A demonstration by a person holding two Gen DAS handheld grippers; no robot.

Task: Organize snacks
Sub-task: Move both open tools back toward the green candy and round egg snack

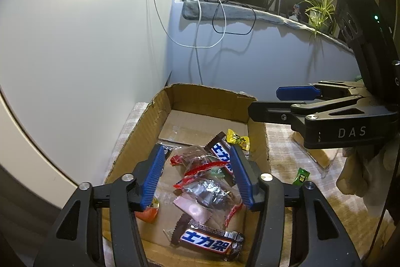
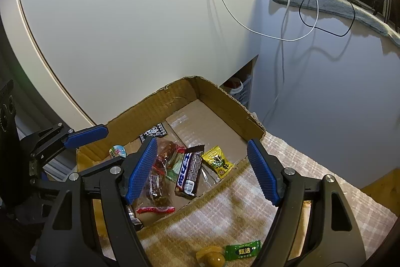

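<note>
Left gripper (image 1: 197,177) over cardboard box (image 1: 160,114), jaws apart, holding nothing (snacks (image 1: 207,182) piled below). Right gripper (image 2: 203,172) wide open, empty. Green candy (image 2: 242,250) on bench (image 2: 312,167) outside box, beside yellowish, perhaps wrapped, sweet (image 2: 211,258).

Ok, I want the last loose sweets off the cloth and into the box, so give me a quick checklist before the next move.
1. Left claw empty, jaws apart: ok.
2. Right claw empty, jaws apart: ok.
3. Green candy still on the cloth outside the cardboard box: not ok.
4. Yellow round sweet beside it, also outside: not ok.
5. Room left on the box floor: ok.
6. Other snacks left out of view: cannot tell.
</note>
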